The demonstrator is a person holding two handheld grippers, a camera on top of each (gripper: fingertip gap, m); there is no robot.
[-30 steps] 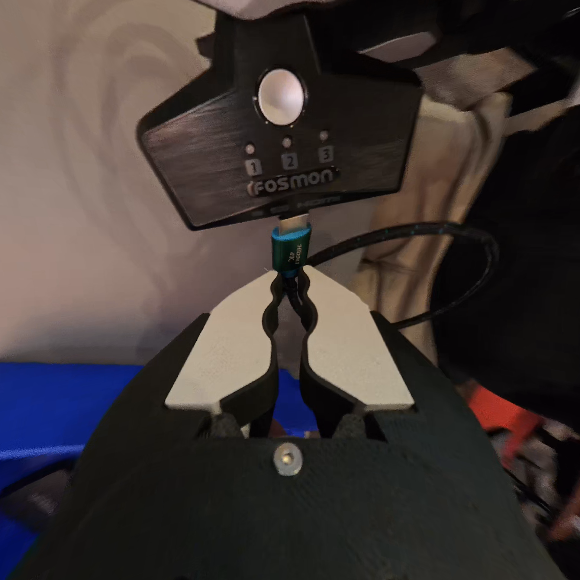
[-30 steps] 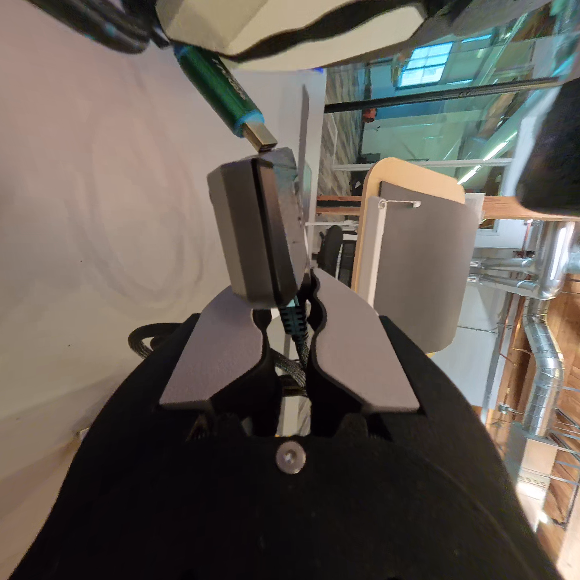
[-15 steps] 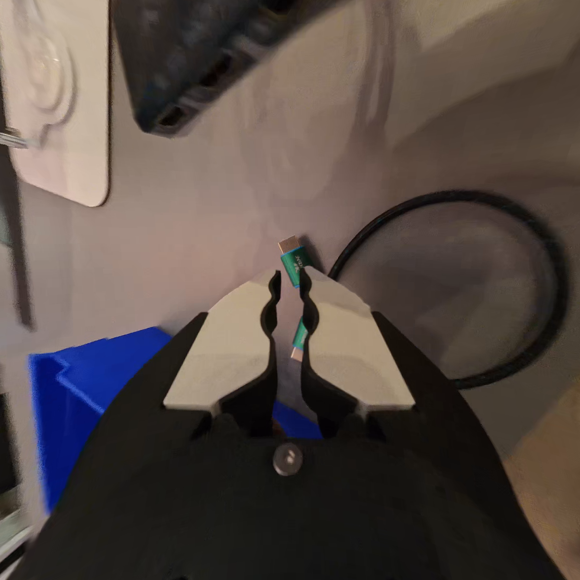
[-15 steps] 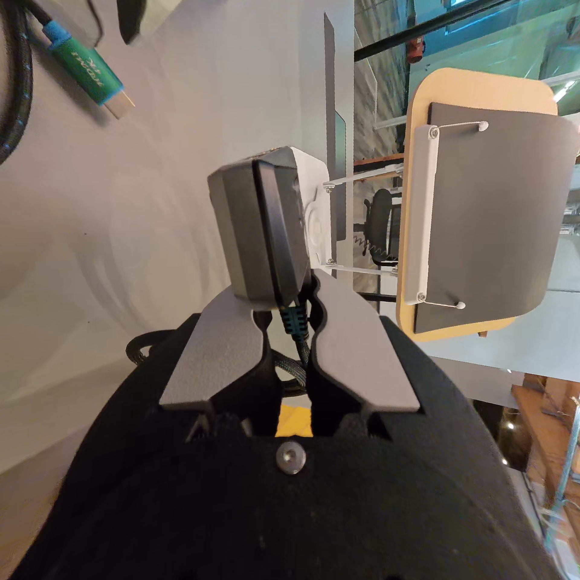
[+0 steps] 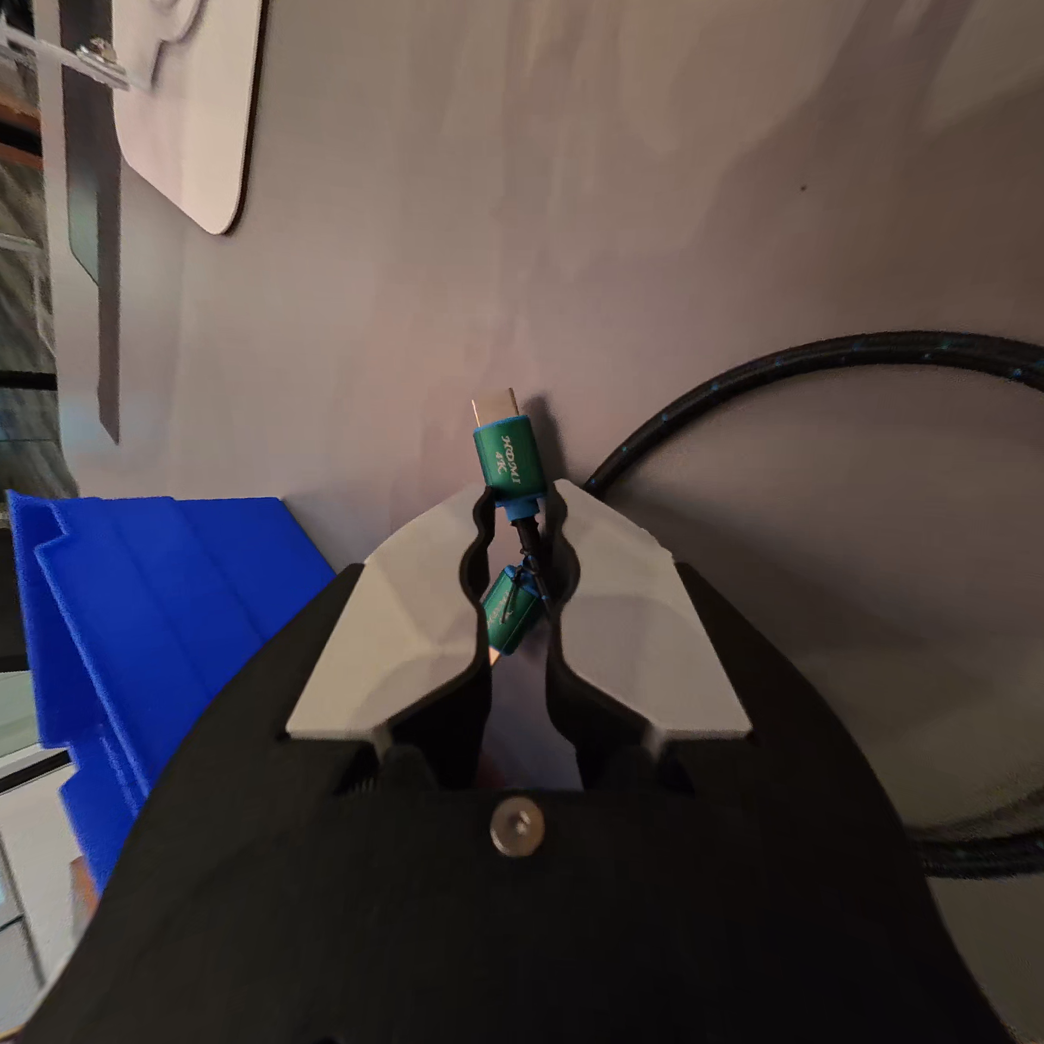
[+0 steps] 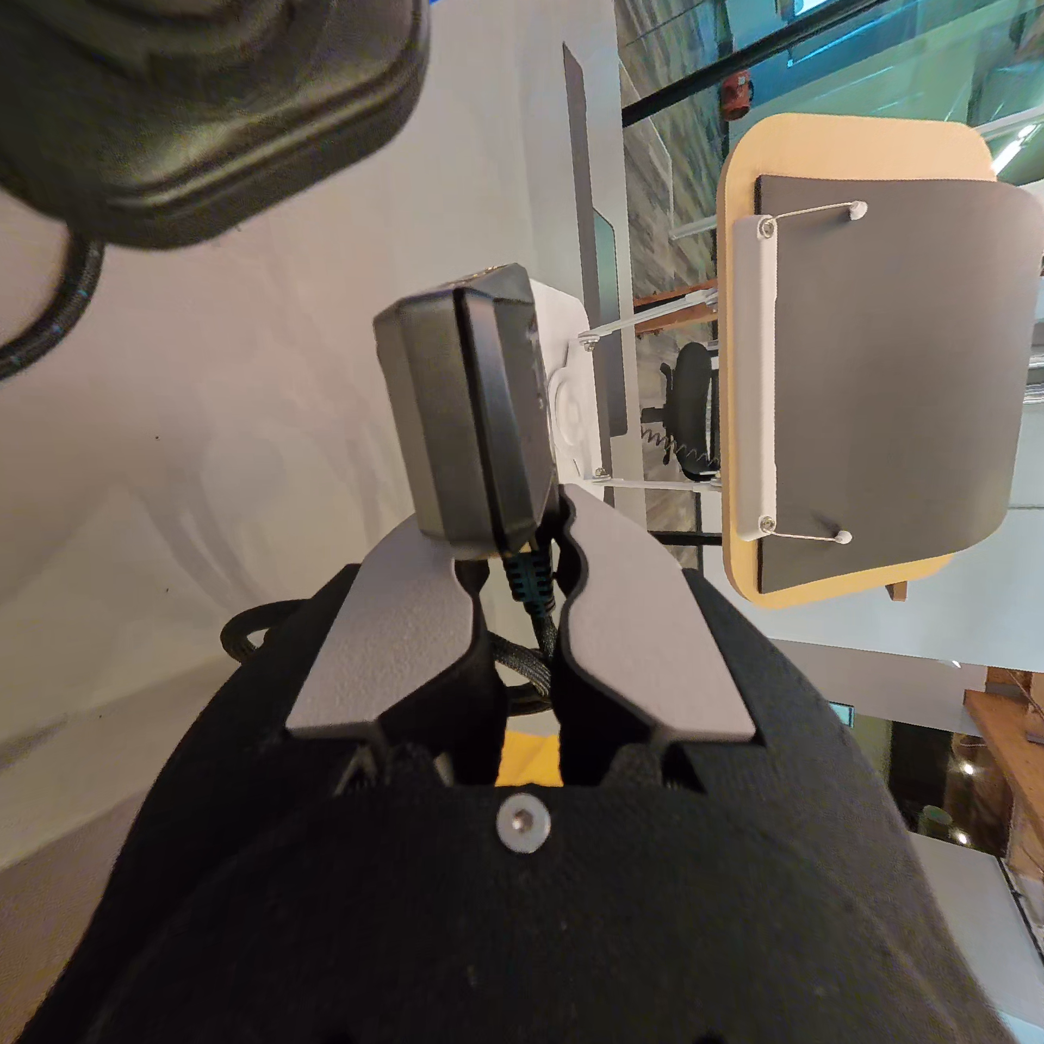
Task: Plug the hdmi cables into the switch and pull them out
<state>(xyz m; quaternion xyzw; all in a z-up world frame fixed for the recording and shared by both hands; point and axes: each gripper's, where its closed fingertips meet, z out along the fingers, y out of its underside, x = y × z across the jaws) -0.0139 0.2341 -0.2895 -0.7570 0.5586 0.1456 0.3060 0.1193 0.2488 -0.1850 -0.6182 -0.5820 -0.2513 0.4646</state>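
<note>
blue bin [image 5: 164, 616] far left, then the left gripper [image 5: 520, 503] parted narrowly, holding nothing, green hdmi plug [image 5: 508, 452] lying on the bench [image 5: 621, 226] at its tips. right gripper [image 6: 556, 520] clamps the switch [image 6: 469, 418] by its cable.

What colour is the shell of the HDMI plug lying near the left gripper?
Green HDMI plug, with a blue collar; clearest in the left wrist view.

Two green HDMI plugs [image 5: 508, 452] [image 5: 511, 616], one black switch [image 6: 469, 418], one blue bin [image 5: 152, 621], two tongs [image 5: 518, 497] [image 6: 562, 503].
</note>
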